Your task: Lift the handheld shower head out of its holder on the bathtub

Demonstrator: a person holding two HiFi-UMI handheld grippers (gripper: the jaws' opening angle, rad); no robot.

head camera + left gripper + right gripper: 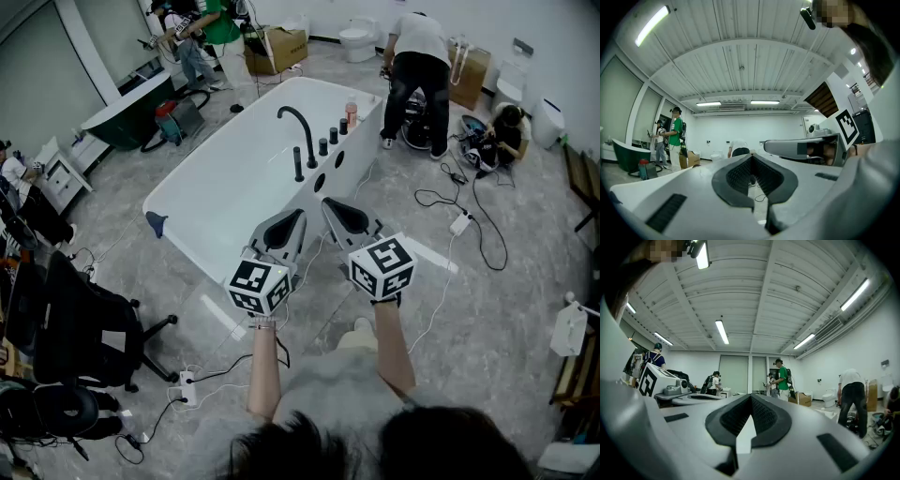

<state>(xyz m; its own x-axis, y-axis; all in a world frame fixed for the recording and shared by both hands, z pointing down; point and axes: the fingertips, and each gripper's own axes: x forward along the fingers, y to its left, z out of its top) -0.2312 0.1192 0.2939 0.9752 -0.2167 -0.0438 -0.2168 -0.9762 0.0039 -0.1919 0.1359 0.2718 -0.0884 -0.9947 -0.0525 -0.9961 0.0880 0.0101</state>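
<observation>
left gripper [298,217] and right gripper [330,204]: jaws fully closed, empty, held near bathtub [225,142] side. handheld shower head [298,161] stands upright in holder [298,178] on rim, beside curved black faucet [302,129].

I held both arms out ahead of me, left forearm [265,361] and right forearm [394,342] bare and roughly parallel. The left tongs [298,218] and right tongs [330,204] sat side by side, close but apart, both pointing level and away from me, their marker cubes [258,286] nearest my wrists. In each gripper view the jaws met at the tips, with nothing between them.
</observation>
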